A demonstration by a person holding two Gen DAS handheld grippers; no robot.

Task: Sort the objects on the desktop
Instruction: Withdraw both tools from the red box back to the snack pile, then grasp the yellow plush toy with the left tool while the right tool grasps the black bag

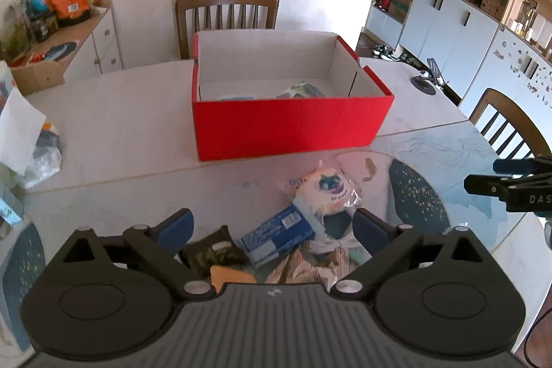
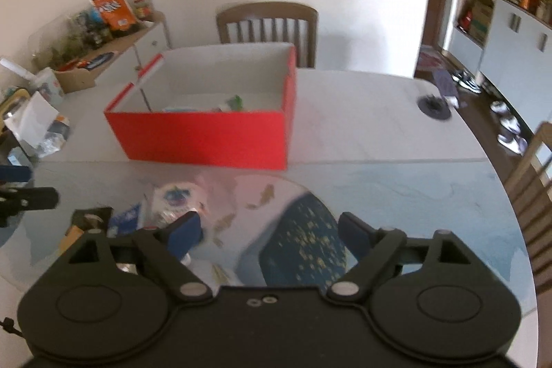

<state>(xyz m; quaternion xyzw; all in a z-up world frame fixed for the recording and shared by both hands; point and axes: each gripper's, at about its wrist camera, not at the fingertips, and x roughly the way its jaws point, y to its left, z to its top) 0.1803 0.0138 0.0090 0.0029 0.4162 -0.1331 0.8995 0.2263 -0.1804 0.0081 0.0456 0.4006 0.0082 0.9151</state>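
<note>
A red open box [image 1: 289,126] stands mid-table with a few packets inside; it also shows in the right wrist view [image 2: 207,137]. My left gripper [image 1: 272,226] is open and empty just above a pile of snacks: a blue packet [image 1: 276,235], a round white bun in clear wrap [image 1: 326,190], a dark packet [image 1: 214,252] and an orange item [image 1: 229,276]. My right gripper [image 2: 269,230] is open and empty over the glass mat, right of the pile [image 2: 172,199]. It appears at the right edge of the left wrist view [image 1: 483,176].
A wooden chair [image 1: 226,11] stands behind the box. A white bag and paper [image 1: 31,143] lie at the table's left edge. A black round stand [image 1: 424,85] sits far right. A second chair [image 1: 507,130] is at the right. A cluttered sideboard [image 1: 51,33] stands left.
</note>
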